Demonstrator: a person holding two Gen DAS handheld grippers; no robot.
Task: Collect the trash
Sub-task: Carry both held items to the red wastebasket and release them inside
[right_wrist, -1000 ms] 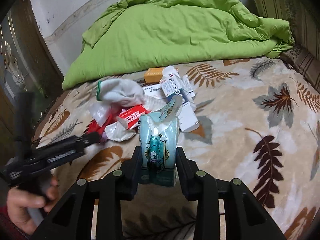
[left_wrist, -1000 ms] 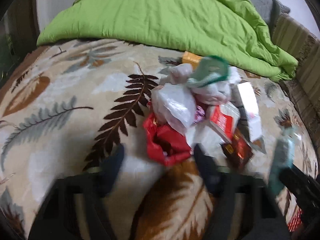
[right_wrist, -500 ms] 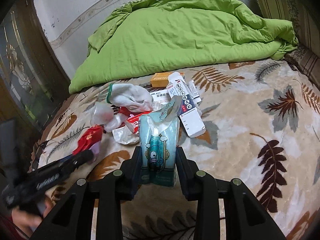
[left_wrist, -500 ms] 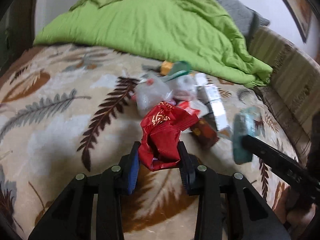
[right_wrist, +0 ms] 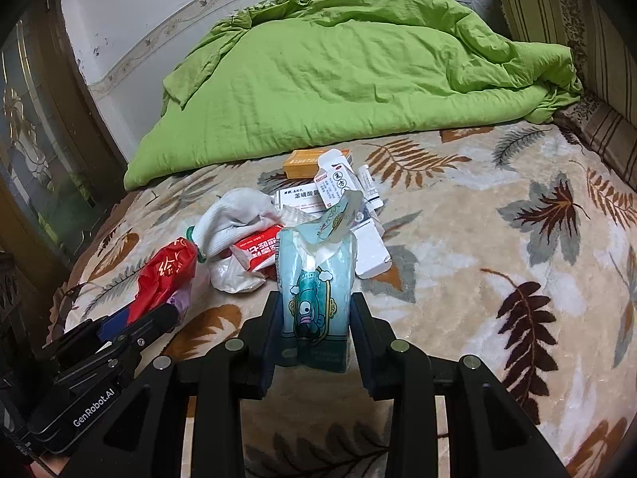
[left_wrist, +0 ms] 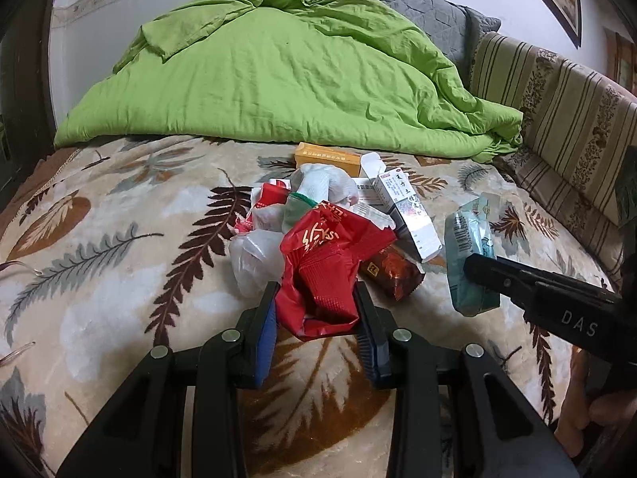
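My left gripper [left_wrist: 316, 310] is shut on a crumpled red wrapper [left_wrist: 326, 263] and holds it above the bed; both also show in the right wrist view [right_wrist: 163, 279]. My right gripper [right_wrist: 314, 318] is shut on a pale blue tissue pack [right_wrist: 314, 294] with a cartoon fish, also seen in the left wrist view [left_wrist: 469, 255]. A trash pile lies beyond on the blanket: a white sock [right_wrist: 235, 219], a clear plastic bag [left_wrist: 254, 259], a brown packet [left_wrist: 392, 271], white medicine boxes [left_wrist: 406, 211], a red-and-white pack [right_wrist: 258, 247] and an orange box [left_wrist: 326, 157].
The pile lies on a beige leaf-patterned blanket [left_wrist: 119, 239]. A rumpled green quilt [left_wrist: 278, 79] fills the far side. A striped padded edge [left_wrist: 557, 119] runs along the right. A dark wooden frame with glass [right_wrist: 32, 139] stands at the left.
My left gripper closed on the red wrapper in the pile, then lifted it up and back. My right gripper kept its hold on the tissue pack and rose slightly.
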